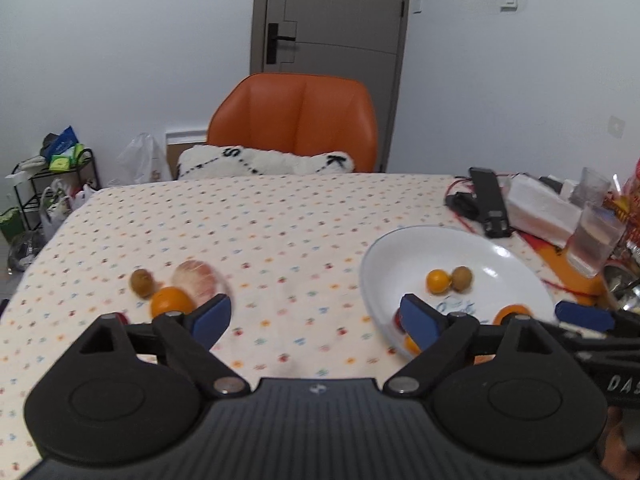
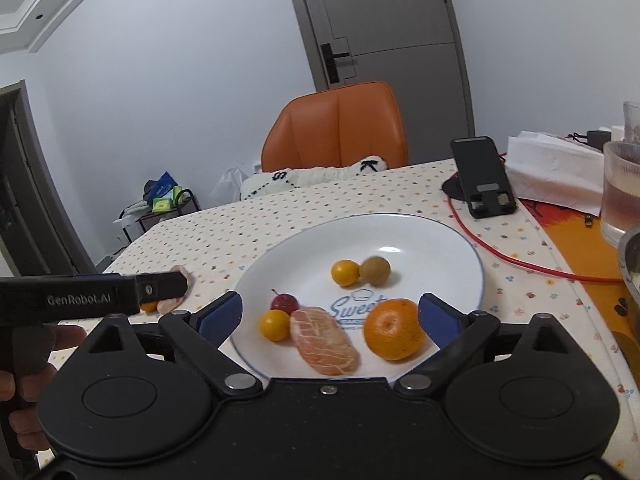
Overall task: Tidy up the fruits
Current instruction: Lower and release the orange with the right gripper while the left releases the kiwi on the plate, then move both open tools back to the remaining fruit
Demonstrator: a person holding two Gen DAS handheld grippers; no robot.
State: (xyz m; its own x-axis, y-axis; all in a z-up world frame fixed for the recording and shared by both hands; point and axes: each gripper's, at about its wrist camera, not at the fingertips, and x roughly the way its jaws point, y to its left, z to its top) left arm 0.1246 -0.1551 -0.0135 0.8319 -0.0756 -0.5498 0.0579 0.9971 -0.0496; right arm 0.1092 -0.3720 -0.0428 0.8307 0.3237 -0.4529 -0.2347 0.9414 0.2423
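Observation:
My left gripper (image 1: 314,316) hovers open over the dotted tablecloth with nothing between its fingers. Ahead on its left lie a kiwi (image 1: 142,282), an orange (image 1: 172,302) and a peeled grapefruit segment (image 1: 200,280). My right gripper (image 2: 330,316) stands open at the near rim of the white plate (image 2: 400,220), holding nothing. The plate holds a large orange (image 2: 394,329), a peeled grapefruit segment (image 2: 324,340), a small red fruit (image 2: 285,303), two small yellow-orange fruits (image 2: 345,272) and a kiwi (image 2: 375,270). The same plate (image 1: 420,240) shows at the right in the left wrist view.
An orange chair (image 1: 296,120) with a white cushion stands at the table's far edge. A black phone (image 2: 486,178), a red cable (image 2: 520,260), tissues (image 2: 556,168), a ribbed glass (image 2: 622,192) and a metal bowl (image 2: 632,264) crowd the right side. A hand (image 2: 24,380) holds the left gripper's handle.

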